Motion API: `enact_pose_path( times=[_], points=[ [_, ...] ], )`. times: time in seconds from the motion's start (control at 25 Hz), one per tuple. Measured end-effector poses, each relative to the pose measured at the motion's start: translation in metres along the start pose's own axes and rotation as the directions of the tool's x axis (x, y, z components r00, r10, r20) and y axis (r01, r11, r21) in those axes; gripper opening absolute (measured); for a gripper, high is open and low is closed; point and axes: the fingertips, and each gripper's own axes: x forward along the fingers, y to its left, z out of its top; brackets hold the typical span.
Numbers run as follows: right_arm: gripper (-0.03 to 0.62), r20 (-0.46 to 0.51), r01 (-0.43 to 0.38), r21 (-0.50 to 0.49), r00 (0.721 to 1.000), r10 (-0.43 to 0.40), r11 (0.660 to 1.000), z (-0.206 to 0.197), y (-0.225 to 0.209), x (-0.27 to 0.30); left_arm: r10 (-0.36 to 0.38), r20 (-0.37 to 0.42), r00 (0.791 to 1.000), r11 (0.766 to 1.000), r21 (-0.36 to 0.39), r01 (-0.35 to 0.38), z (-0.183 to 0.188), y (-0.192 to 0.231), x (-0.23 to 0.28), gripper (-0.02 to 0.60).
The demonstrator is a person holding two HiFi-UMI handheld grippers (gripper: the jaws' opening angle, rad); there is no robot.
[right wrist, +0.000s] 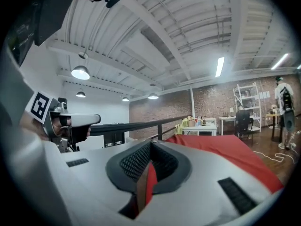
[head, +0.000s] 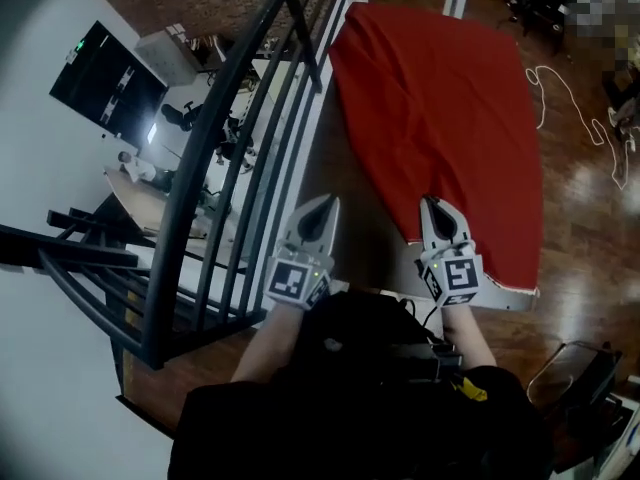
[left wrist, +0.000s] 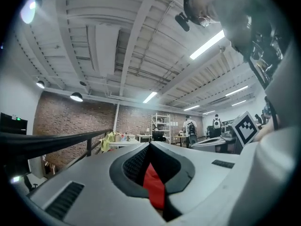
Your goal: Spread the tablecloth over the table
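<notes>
Left of the table (head: 368, 230), a black railing (head: 228, 140) runs along its long side, with a lower level showing below it. Just inside that railing, at the near-left end of the table, we hold the left gripper (head: 326, 204) roughly level, pointing away from us. In the left gripper view, its jaws are pressed together on a narrow fold of the red tablecloth (left wrist: 154, 186), which hangs down between the dark pads. From the head view we cannot make out how that fold joins the rest of the cloth.

Between our two grippers, a strip of bare brown table top shows. It widens toward us and narrows toward the far end of the table.

At the near-right part of the table, we hold the right gripper (head: 433, 206) beside the left one, also pointing away and level. Its tip is at the near edge of the cloth. In the right gripper view, its jaws are closed on a thin pinch of the cloth's edge (right wrist: 149, 186).

The tablecloth (head: 450, 118) covers the far and right parts of the table. It reaches the far end and drapes over the right side, while the near-left part of the top is uncovered. Its near-right hem lies on the table's white near edge.

Right of the table, a white cable (head: 570, 96) lies looped on the wooden floor (head: 585, 218).
</notes>
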Motion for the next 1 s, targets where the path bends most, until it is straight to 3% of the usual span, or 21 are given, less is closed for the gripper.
enact_pose_path(
  times=[0.12,0.24,0.4,0.64,0.8,0.88,1.0],
  points=[
    [0.006,-0.038,0.012,-0.022,0.999,-0.013,1.0,-0.01,0.02,0.023,-0.035,-0.008,0.999,0.999,-0.008,0.035,-0.003,0.026,0.004,0.002],
    [0.006,-0.121,0.038,-0.004,0.992,-0.038,0.999,-0.038,0.034,0.041,-0.063,-0.072,0.995,0.998,-0.03,0.061,-0.019,0.051,-0.004,0.002],
    [0.006,-0.252,0.087,-0.05,0.963,-0.097,0.995,-0.092,0.045,0.058,-0.044,-0.149,0.988,0.999,-0.031,0.04,-0.049,0.085,-0.022,0.002],
    [0.007,-0.347,0.162,-0.144,0.916,-0.203,0.976,-0.138,0.037,0.097,-0.065,-0.222,0.973,0.998,-0.026,0.061,-0.077,0.109,-0.038,0.002],
    [0.142,-0.412,0.122,-0.232,0.886,-0.212,0.965,-0.163,0.032,0.121,-0.037,-0.226,0.974,0.999,-0.047,0.027,-0.081,0.122,-0.04,0.002],
    [0.149,-0.46,0.111,-0.256,0.859,-0.222,0.96,-0.181,0.023,0.126,-0.019,-0.233,0.972,0.999,-0.038,0.01,-0.082,0.126,-0.042,0.002],
    [0.209,-0.537,0.106,-0.241,0.813,-0.224,0.965,-0.208,0.016,0.13,0.023,-0.241,0.97,0.999,-0.024,-0.03,-0.079,0.138,-0.05,0.002]
  ],
)
